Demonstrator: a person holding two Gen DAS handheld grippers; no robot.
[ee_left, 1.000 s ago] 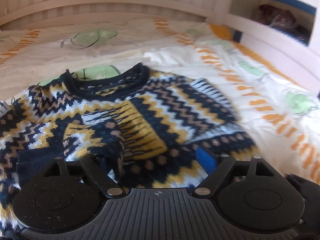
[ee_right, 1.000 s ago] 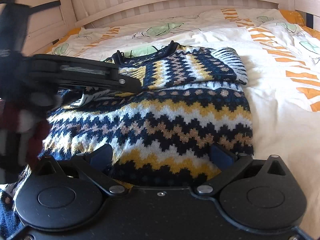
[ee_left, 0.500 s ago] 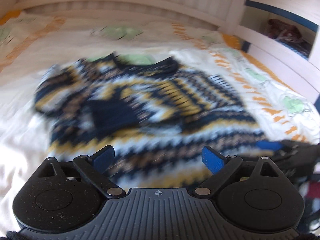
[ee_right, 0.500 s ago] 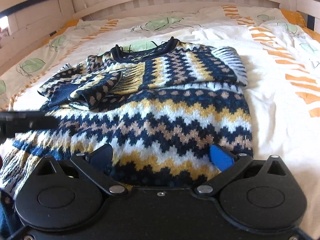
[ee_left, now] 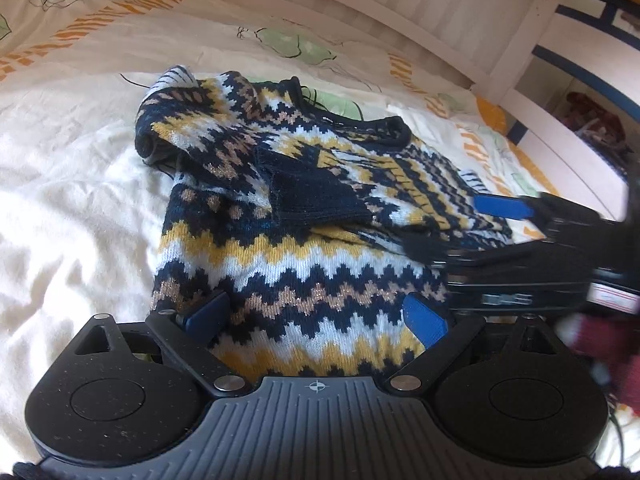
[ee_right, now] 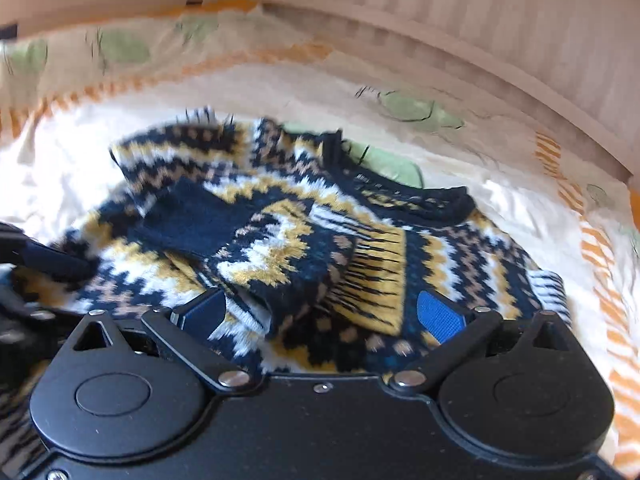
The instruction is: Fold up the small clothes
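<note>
A small knitted sweater (ee_left: 304, 240) in navy, yellow, white and tan zigzags lies on the bed, both sleeves folded in over its chest. It also shows in the right wrist view (ee_right: 320, 240). My left gripper (ee_left: 316, 316) is open, its blue pads (ee_left: 208, 314) over the sweater's hem. My right gripper (ee_right: 320, 312) is open, just above the folded sleeves at the sweater's middle. In the left wrist view the right gripper (ee_left: 520, 240) reaches in from the right over the sweater's right side. In the right wrist view part of the left gripper (ee_right: 36, 256) shows at the left edge.
The bed sheet (ee_left: 68, 184) is white with orange stripes and green leaf prints. A pale wooden bed rail (ee_left: 360, 12) runs along the far side. A white and blue shelf unit (ee_left: 580, 92) stands at the far right.
Both grippers swung round to the left. My right gripper moved from the hem up over the folded sleeves. My left gripper came to the hem. The sweater lies as before.
</note>
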